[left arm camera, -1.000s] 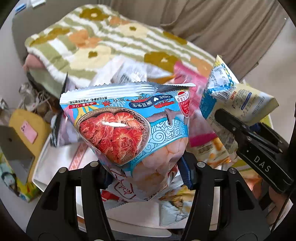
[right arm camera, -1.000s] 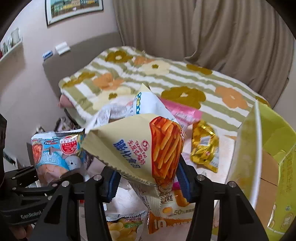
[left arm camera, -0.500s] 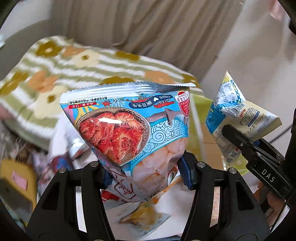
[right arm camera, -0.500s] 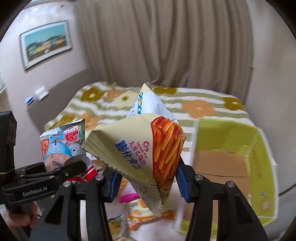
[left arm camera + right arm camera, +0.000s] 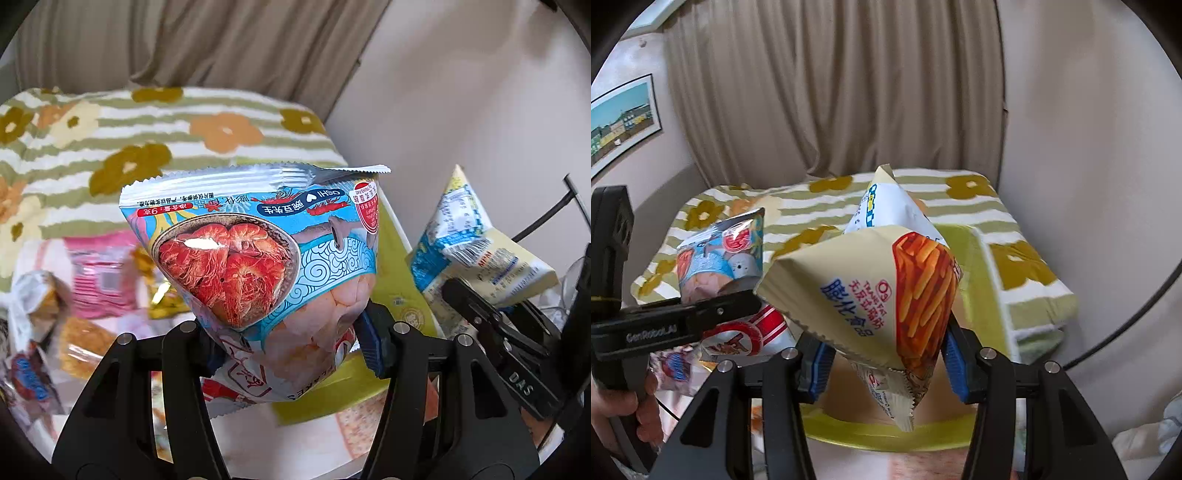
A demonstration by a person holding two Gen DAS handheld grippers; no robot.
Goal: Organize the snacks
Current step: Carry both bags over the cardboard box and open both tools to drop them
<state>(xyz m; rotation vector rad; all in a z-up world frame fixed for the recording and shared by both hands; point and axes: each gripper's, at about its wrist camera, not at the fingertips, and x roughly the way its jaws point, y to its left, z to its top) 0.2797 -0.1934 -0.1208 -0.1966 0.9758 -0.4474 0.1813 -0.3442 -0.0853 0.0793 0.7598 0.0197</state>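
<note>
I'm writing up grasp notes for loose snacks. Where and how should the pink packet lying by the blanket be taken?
Pink packet: it lies flat among other snacks, so come from above and pinch one crimped short end with the tongs; its flat, pillowy middle offers little to pinch.

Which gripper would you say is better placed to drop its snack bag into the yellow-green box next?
Probably right: its fries bag hangs directly over the yellow-green box, while the shrimp bag sits left of it.

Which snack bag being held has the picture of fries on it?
The cream-yellow puffed bag, pinched in the right gripper, shows orange fries. The blue bag in the left gripper shows red shrimp instead.
</note>
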